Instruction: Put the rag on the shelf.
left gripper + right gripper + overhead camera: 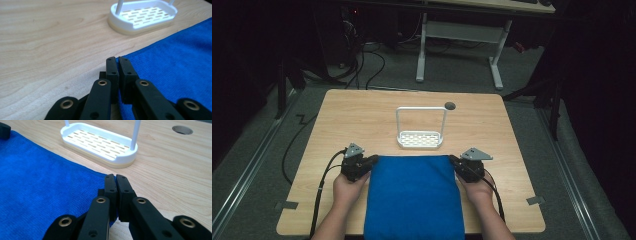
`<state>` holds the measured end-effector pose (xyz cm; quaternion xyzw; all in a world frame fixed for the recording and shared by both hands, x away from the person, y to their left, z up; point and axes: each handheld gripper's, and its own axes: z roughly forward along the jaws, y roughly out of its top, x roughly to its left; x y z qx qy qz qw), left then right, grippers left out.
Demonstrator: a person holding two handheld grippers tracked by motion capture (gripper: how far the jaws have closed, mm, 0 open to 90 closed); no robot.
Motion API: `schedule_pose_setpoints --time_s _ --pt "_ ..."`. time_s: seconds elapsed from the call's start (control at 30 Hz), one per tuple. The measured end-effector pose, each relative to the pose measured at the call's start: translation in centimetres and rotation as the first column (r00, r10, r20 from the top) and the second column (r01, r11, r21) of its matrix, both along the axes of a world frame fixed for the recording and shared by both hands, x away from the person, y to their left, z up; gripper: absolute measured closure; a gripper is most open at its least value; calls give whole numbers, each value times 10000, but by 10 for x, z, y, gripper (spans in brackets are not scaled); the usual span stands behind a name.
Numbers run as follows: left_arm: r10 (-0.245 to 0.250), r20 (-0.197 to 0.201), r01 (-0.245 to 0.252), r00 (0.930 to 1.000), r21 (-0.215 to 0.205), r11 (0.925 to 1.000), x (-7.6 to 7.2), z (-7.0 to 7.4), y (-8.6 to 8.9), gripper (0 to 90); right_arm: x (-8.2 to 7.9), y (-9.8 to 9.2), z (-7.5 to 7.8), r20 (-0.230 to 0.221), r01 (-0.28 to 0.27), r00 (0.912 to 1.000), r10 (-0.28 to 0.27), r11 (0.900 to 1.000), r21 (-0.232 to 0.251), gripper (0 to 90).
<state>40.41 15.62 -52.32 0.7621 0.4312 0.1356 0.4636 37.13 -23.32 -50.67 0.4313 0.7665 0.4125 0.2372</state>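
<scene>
Cloth: blue cloth (414, 197) flat on table (362, 115), near edge overhanging toward the person.
Left gripper (371, 161): clamped on far-left corner.
Right gripper (453, 160): clamped on far-right corner.
Axis: long side runs away from the person; white rack (420, 138) just beyond the held edge.
Gripper views: pinched corners close up; the high view gives the overhang.

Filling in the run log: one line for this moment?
left tool: shut on towel corner | right tool: shut on towel corner | rack: empty

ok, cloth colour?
Cloth: solid blue, no pattern. Clearest in the high view.
</scene>
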Motion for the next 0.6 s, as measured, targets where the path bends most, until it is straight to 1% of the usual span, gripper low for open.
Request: schedule_pose_setpoints --time_s 0.1,0.17,0.2,0.3,0.37,0.43,0.6 --pt "16 247 -12 9997 -135 9999 -4 6 2 875 -3 0 4 121 3 9999 -5 9999 170 888" --pt "13 313 -8 9995 -152 9999 -5 8 2 875 -3 0 5 206 -6 9998 2 9998 191 888" --pt "-8 419 15 9991 -166 9999 -7 11 3 875 -5 0 8 295 -15 9996 8 9997 263 888" --pt "-6 618 19 9981 -214 9998 -10 17 3 875 -8 1 12 468 -21 9989 8 9996 273 888" --pt "-35 829 57 9966 -269 9996 -13 21 3 875 -10 2 15 580 -43 9983 27 9996 279 888" --pt "-31 930 59 9957 -299 9995 -15 25 2 875 -12 2 19 662 -74 9978 52 9994 324 888" --pt "-83 1290 128 9916 -342 9993 -20 36 1 876 -16 2 28 913 -110 9958 51 9978 647 888"
